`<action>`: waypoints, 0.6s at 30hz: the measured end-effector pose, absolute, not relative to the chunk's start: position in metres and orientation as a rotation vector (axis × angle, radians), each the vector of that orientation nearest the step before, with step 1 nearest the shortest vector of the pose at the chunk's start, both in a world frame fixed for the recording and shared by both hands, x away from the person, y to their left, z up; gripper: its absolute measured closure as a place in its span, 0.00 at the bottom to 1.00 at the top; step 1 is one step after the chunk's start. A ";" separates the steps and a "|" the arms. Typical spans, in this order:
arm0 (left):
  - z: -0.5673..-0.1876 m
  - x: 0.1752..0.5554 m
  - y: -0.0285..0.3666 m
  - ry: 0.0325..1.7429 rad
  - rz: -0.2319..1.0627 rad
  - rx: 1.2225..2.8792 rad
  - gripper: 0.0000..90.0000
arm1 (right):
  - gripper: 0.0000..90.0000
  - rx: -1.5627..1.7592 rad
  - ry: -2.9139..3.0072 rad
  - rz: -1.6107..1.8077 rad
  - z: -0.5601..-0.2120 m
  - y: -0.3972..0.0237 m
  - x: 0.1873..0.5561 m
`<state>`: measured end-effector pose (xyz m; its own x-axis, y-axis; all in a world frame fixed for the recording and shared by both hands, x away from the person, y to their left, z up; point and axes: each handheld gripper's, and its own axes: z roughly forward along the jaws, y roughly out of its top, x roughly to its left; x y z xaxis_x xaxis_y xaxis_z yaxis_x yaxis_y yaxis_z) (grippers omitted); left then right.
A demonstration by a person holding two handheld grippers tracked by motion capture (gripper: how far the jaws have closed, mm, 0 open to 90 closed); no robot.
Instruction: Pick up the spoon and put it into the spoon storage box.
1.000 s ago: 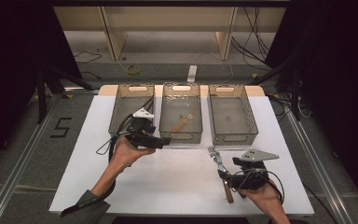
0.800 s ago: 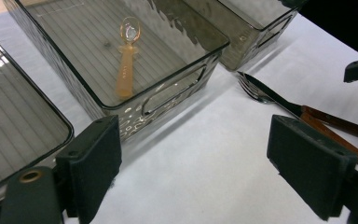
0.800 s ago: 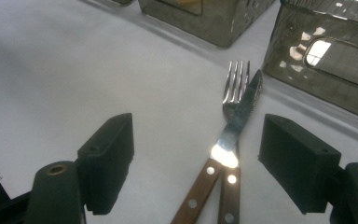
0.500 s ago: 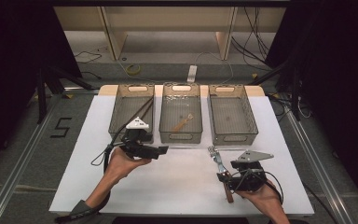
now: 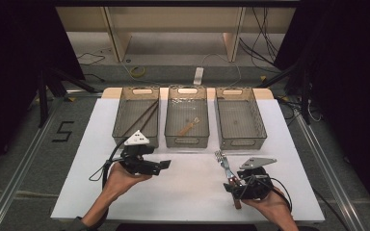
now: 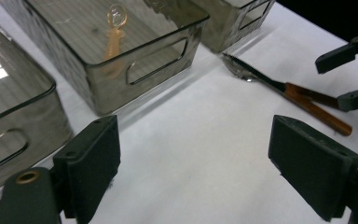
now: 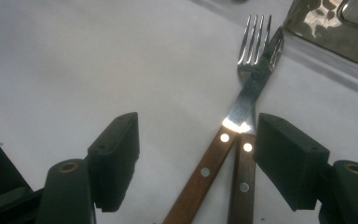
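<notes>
A fork and a knife with wooden handles lie crossed on the white table at the near right. My right gripper sits low over their handles. In the right gripper view both handles, the knife's and the fork's, lie between the jaws of that gripper. The jaws have just been closing a little, and the pads stand apart from the handles. My left gripper hovers over the table before the bins, open with nothing between its jaws.
Three clear bins stand in a row at the back: the left bin holds dark chopsticks, the middle bin a wooden spoon, and nothing lies in the right bin. Cables lie on the floor beyond the table.
My left gripper has drawn back from the left bin toward the near edge and sunk slightly. The right hand has stayed over the handles.
</notes>
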<state>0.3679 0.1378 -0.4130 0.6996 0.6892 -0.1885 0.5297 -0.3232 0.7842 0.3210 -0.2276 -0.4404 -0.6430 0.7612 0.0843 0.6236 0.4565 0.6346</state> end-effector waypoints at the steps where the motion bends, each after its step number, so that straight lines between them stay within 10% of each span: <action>1: -0.414 0.366 0.140 0.939 0.223 1.999 0.18 | 0.36 1.204 2.499 0.942 -0.441 -0.227 0.321; 18: -0.415 0.347 0.156 0.944 0.235 1.959 0.18 | 0.37 1.199 2.561 0.844 -0.446 -0.220 0.319</action>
